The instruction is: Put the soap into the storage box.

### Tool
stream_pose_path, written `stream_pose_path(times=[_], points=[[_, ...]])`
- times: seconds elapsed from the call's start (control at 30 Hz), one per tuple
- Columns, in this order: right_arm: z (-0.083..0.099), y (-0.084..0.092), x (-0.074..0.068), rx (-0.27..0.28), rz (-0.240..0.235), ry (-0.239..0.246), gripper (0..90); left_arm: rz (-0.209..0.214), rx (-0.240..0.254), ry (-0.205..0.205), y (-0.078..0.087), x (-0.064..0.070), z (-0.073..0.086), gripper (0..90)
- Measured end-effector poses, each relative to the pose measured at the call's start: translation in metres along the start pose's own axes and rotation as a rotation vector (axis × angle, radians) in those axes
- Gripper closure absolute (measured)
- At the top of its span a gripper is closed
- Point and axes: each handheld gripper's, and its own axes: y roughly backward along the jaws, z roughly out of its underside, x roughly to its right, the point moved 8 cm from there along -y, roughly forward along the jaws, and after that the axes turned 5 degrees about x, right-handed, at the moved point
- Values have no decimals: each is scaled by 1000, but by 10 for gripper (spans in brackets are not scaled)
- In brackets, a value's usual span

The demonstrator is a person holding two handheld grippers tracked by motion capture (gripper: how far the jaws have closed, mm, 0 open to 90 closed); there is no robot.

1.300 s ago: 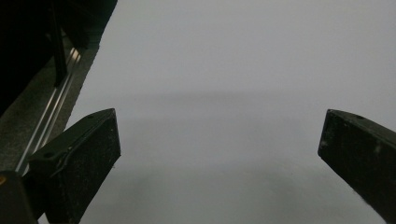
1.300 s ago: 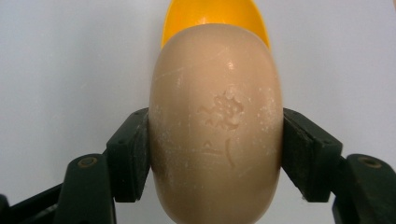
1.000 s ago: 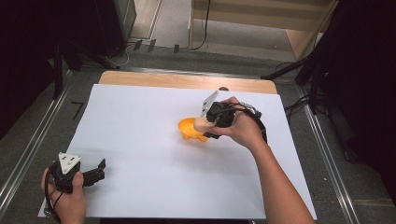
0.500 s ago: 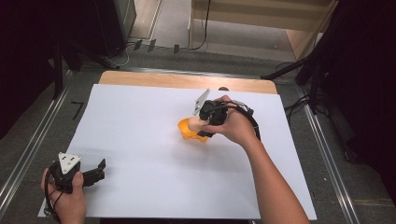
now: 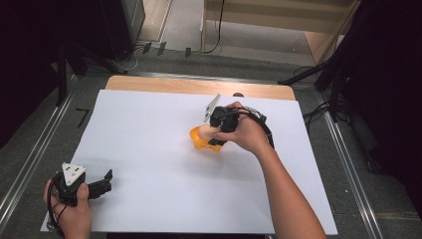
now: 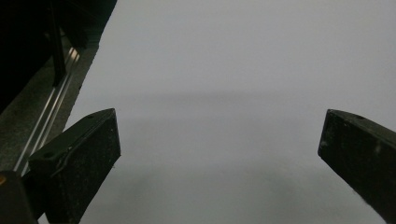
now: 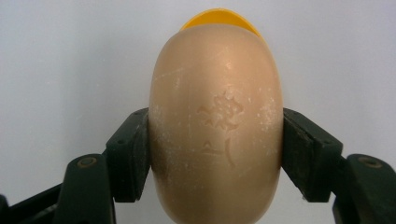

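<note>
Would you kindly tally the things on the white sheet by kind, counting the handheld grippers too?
Bar of soap, beige: 1
Orange dish: 1
Handheld grippers: 2, the left gripper and the right gripper
Total: 4

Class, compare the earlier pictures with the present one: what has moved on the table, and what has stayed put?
The right hand-held gripper, still clamped on the beige soap bar, tilted slightly over the orange dish. The left hand-held gripper stayed open at the white sheet's near corner.
</note>
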Motion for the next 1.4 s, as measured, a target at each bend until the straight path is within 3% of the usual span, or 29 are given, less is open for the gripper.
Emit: stream_pose_path(times=[0.47,0.7,0.8,0.83,0.9,1.07,1.4], points=[[1,-5,2,-10,-12,-13,328,1,0,0,0,0,0,0],[3,-7,1,-30,-13,-42,328,1,-1,1,0,0,0,0],[0,-5,3,7,-9,-46,343,1,-2,1,0,0,0,0],[-4,0,5,45,7,-57,353,1,-3,2,0,0,0,0],[-5,5,7,55,21,-73,352,2,-2,3,0,0,0,0],[1,8,5,38,19,-71,345,1,-3,3,0,-1,0,0],[21,14,1,47,27,-120,324,1,-2,0,0,0,0,0]])
